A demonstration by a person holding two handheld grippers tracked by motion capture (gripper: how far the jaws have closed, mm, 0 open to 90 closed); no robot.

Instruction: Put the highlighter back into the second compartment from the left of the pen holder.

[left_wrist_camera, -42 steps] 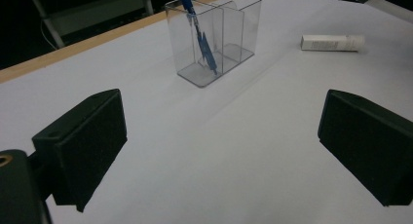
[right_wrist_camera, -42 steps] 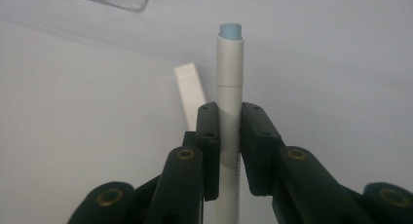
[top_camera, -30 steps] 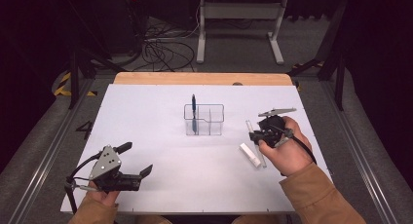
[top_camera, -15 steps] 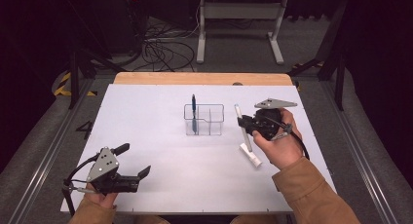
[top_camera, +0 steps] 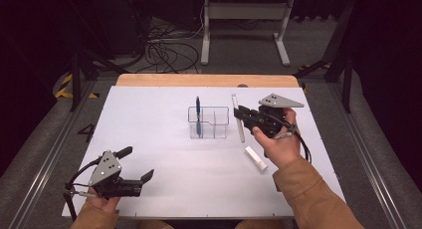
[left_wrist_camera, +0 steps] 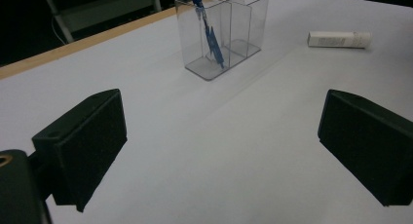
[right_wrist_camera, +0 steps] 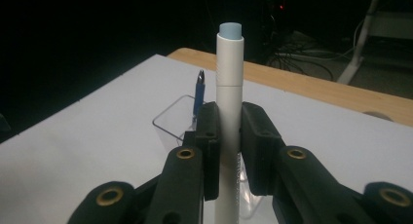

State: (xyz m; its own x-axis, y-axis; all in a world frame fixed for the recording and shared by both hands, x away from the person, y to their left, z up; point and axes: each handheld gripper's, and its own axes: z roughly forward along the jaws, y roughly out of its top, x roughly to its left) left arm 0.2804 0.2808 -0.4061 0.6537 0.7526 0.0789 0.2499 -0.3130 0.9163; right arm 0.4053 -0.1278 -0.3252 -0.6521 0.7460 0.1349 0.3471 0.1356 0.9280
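Observation:
A clear two-compartment holder (top_camera: 214, 123) stands mid-table, and a blue pen (top_camera: 198, 114) leans in its left compartment. My right gripper (top_camera: 240, 114) hovers just right of the holder, shut on a long white marker (top_camera: 238, 120). In the right gripper view the marker (right_wrist_camera: 229, 87) stands upright between the jaws, with the holder (right_wrist_camera: 171, 121) and the blue pen (right_wrist_camera: 199, 92) behind it. My left gripper (top_camera: 136, 163) rests open at the front left with nothing between its jaws. The left gripper (left_wrist_camera: 219, 151) faces the holder (left_wrist_camera: 229, 29) and its pen (left_wrist_camera: 210, 34) from a distance.
A short white tube (top_camera: 255, 158) lies on the white table sheet (top_camera: 164, 144) in front of the right hand; it is also in the left gripper view as the white tube (left_wrist_camera: 339, 39). A wooden table edge (top_camera: 199, 80) runs along the far side, with cables and stands beyond it.
The right gripper has risen and moved away from the person toward the holder, carrying the white marker off the table. The short white tube stayed put. The left gripper kept still.

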